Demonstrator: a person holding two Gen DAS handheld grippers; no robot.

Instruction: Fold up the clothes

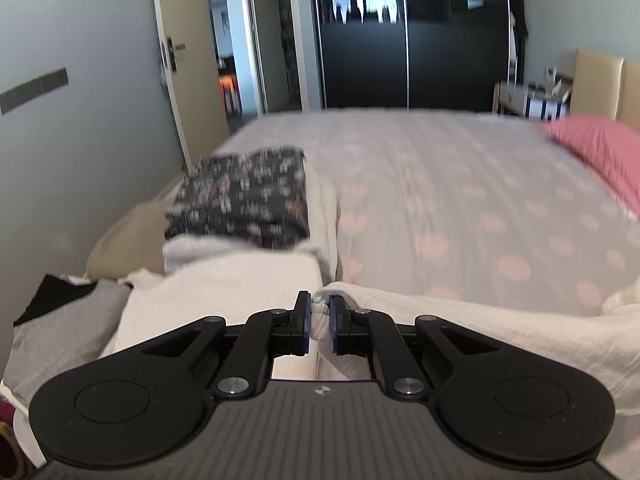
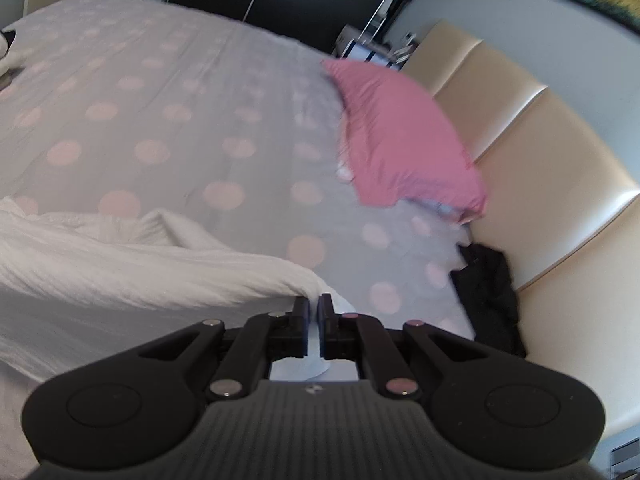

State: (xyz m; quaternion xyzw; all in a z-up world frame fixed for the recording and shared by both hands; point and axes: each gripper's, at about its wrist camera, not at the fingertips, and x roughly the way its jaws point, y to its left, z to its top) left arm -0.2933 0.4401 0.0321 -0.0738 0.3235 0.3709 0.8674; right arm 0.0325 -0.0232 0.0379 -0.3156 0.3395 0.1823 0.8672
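Observation:
A white textured garment [image 1: 480, 320] lies stretched across the near side of the bed. My left gripper [image 1: 320, 322] is shut on one bunched corner of it. In the right wrist view the same white garment [image 2: 120, 264] runs left from my right gripper [image 2: 313, 322], which is shut on its other corner. The cloth hangs between the two grippers just above the polka-dot bedsheet [image 2: 160, 120].
A stack of folded clothes sits at the bed's left: a dark patterned piece [image 1: 244, 196] on top, a white folded one [image 1: 224, 292] in front, grey cloth [image 1: 60, 332] beside. A pink pillow [image 2: 400, 136] and dark garment [image 2: 488, 292] lie by the cream headboard [image 2: 560, 184].

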